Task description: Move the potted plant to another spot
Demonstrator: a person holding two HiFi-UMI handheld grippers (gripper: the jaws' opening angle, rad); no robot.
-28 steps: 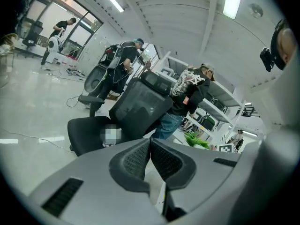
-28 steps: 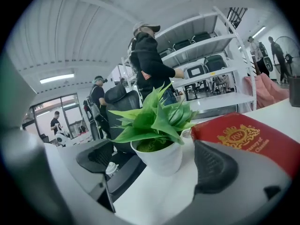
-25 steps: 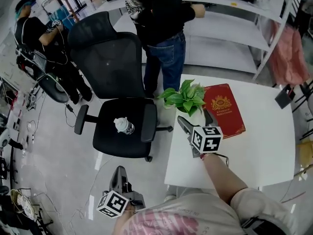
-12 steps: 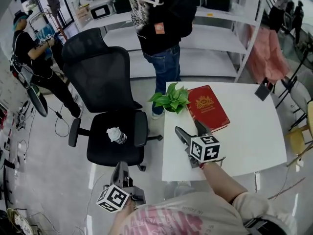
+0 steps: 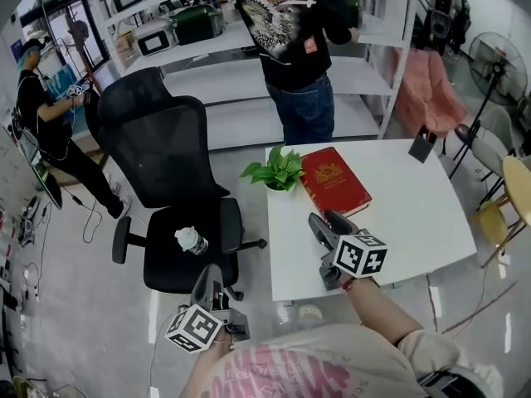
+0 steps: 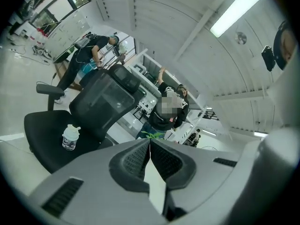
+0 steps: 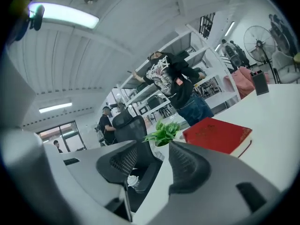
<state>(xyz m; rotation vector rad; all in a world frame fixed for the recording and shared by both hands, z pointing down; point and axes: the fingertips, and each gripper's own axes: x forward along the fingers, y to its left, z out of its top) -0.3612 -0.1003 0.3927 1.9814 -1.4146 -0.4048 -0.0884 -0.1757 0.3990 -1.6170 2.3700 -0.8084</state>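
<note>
Potted plant [image 5: 276, 172] upper centre, on worktop [image 5: 415, 222] corner beside red book [image 5: 333, 181], ungrasped. Right gripper [image 5: 325, 220] short of it, fingers closing, empty. Left gripper [image 5: 212, 282] fingers pressed together. Next, likely: reopen, reach pot.

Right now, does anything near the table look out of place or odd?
A plastic bottle sits on the seat of the black office chair, an unusual place. The potted plant stands upright at the corner of the table, close to the edge. Nothing is spilled.

Green plant [image 5: 276, 170], red book [image 5: 333, 181] — white table [image 5: 398, 218]
</note>
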